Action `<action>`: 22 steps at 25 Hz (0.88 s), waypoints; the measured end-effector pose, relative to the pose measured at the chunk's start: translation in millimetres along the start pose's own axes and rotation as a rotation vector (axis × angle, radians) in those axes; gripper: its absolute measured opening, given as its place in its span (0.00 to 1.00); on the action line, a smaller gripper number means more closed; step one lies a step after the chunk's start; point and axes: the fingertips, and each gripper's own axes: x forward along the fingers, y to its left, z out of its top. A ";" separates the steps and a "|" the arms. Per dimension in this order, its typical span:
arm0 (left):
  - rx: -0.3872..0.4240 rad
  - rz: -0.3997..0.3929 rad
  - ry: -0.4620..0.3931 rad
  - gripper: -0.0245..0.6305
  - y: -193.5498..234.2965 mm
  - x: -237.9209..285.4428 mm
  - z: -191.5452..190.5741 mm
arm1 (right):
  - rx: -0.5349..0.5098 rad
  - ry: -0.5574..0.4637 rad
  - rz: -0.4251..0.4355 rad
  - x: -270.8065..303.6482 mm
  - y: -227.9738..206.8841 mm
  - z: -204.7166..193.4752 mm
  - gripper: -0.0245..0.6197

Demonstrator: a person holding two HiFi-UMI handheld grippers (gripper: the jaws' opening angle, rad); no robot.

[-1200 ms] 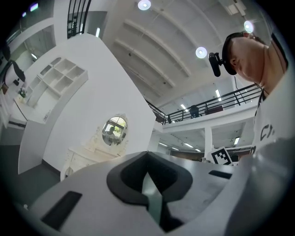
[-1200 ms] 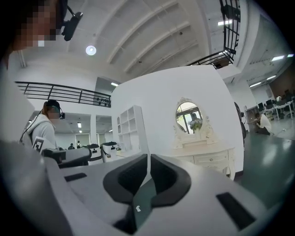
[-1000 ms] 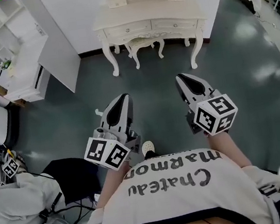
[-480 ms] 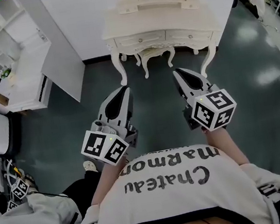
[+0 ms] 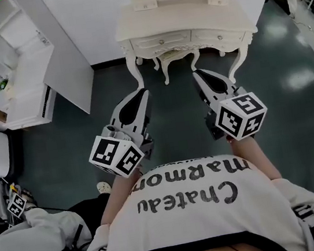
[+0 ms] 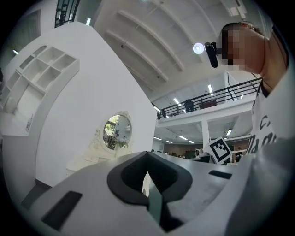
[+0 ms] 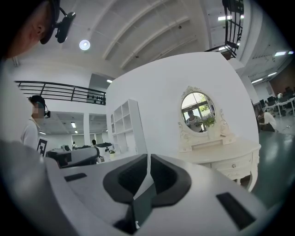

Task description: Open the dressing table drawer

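Step in hand: the approach, by my reading – neither claw has reached the furniture yet.

Doing it well: pick one claw. The right claw [image 5: 201, 75] looks better lined up. Part its jaws before you arrive, since closed they cannot take the knob [image 7: 233, 166]. Come in level and square to the drawer front, close on the knob, then pull straight back towards yourself so the drawer does not bind.

Drawer location: the drawer [image 5: 218, 37] sits under the top of the cream dressing table [image 5: 182, 19], against the white wall ahead of you. A second drawer [image 5: 162, 40] lies just to its left, and a stool [image 5: 176, 59] is tucked beneath.

Right claw: jaws pressed together, nothing between them.

Left claw [image 5: 139, 95]: jaws closed too, and empty.

Hand pose: both claws are held out before your chest – side by side, apart from each other, pointing at the surface, roughly level.
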 end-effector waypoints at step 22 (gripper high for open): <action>-0.099 0.079 0.032 0.07 71.0 32.8 -40.4 | -0.008 0.146 0.097 84.2 -31.5 -39.0 0.10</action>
